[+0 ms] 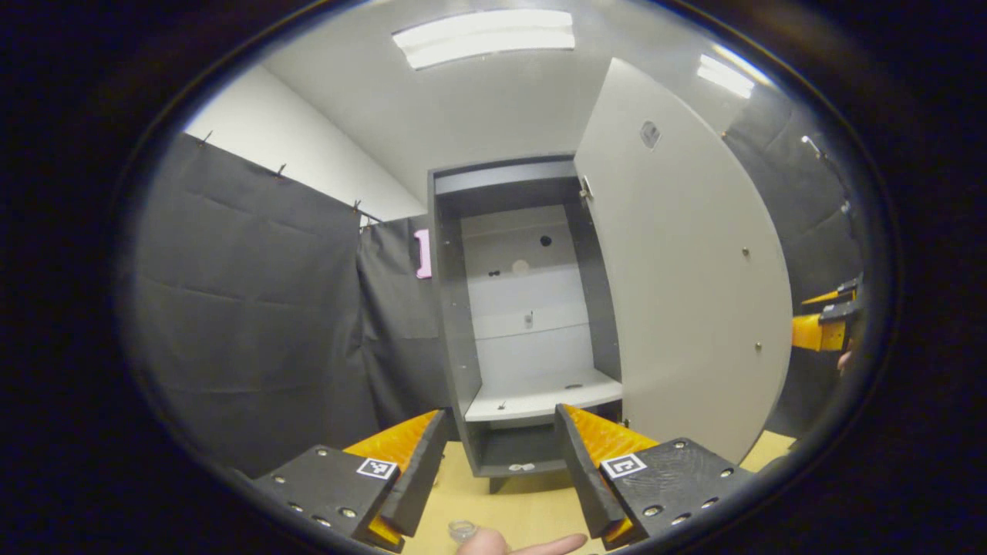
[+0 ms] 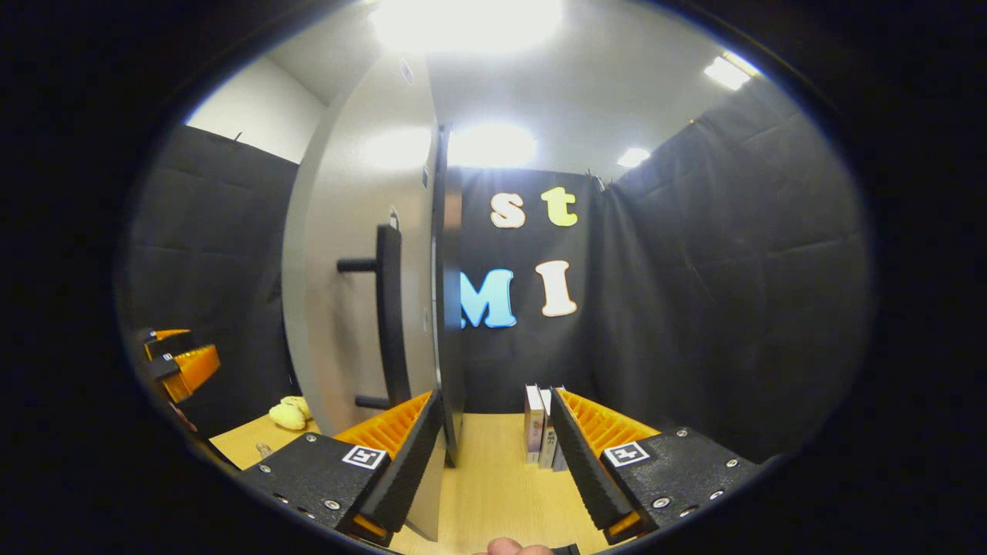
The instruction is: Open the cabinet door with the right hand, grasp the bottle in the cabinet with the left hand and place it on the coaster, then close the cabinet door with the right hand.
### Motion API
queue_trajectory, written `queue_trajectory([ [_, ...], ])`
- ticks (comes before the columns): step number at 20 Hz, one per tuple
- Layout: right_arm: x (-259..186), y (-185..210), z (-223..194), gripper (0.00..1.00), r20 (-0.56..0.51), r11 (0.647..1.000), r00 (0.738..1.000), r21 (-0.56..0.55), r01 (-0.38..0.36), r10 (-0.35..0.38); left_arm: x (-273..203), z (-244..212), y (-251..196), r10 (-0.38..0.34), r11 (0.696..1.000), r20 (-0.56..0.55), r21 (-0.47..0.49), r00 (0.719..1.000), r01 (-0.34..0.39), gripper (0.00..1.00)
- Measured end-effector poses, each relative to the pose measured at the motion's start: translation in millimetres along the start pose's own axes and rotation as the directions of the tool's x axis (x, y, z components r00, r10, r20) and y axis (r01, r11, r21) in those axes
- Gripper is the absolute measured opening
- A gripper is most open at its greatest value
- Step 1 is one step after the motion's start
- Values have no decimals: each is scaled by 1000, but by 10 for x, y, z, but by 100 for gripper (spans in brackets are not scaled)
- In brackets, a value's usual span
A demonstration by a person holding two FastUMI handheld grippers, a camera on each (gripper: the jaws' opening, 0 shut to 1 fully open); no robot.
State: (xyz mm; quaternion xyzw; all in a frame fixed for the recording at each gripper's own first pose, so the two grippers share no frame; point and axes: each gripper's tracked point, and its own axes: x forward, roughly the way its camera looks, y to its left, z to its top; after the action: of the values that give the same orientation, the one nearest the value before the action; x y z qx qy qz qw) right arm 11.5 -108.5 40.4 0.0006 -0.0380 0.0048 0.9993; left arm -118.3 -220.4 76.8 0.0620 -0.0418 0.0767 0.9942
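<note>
Right claw (image 2: pixel 493 462) is hanging spread by the door (image 2: pixel 362 254) edge.
Left claw (image 1: pixel 501 470) is spread, facing the cabinet (image 1: pixel 524 308); bottle unseen. Hook the handle (image 2: pixel 389 316) squarely, judging by the door.

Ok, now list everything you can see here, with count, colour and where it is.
cabinet: one, dark grey frame, pale inside, on the table straight ahead, open
door: one, light grey, swung out to the right in the left claw view
handle: one, black, upright bar on the door's outer face
shelf: one, pale, low inside the cabinet, no bottle on it
table: one, light wood, under everything
books: a few, upright, pale spines, at the table's back by the wall
soft lump: one, yellow, on the table left of the door
clear item: one, see-through, at the near table edge; too cut off to name
left claw: one, open, facing the cabinet
right claw: one, open, at the door's edge
finger: one, under the left claw
</note>
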Motion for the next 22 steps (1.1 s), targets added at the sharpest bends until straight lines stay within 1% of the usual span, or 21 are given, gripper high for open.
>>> queue_trajectory([
  [3,-75,85,34,86,19,1000,1000,-28,10,-9,49,-14,1,-17,1000,-5,10,1000,18,86],
  [5,-99,195,17,86,6,1000,1000,-5,2,-2,132,-48,23,-33,999,-11,-6,999,33,86],
  [6,-101,282,0,86,-5,1000,1000,13,-12,12,186,-75,54,-35,999,-14,-15,999,35,80],
  [7,-113,390,6,86,-12,999,999,22,-30,30,240,-100,86,-37,999,-18,-22,999,36,80],
  [10,-104,703,8,86,-11,996,996,0,-91,91,407,-106,199,-35,999,-9,-16,999,34,80],
  [14,-59,1208,18,86,-16,986,986,-21,-167,167,591,-107,360,-51,999,1,-14,999,51,80],
  [18,48,1677,5,86,-28,979,978,-13,-206,205,766,-245,660,-53,999,-8,-10,999,53,80],
  [19,80,1790,7,84,-30,976,976,-8,-217,216,806,-282,739,-53,999,-8,-4,999,53,80],
  [20,120,1905,12,86,-32,974,974,-4,-226,226,845,-337,825,-52,999,-8,0,999,52,80],
  [22,211,2114,20,86,-31,970,970,-8,-242,242,918,-434,996,-47,999,-12,-1,999,47,80],
])
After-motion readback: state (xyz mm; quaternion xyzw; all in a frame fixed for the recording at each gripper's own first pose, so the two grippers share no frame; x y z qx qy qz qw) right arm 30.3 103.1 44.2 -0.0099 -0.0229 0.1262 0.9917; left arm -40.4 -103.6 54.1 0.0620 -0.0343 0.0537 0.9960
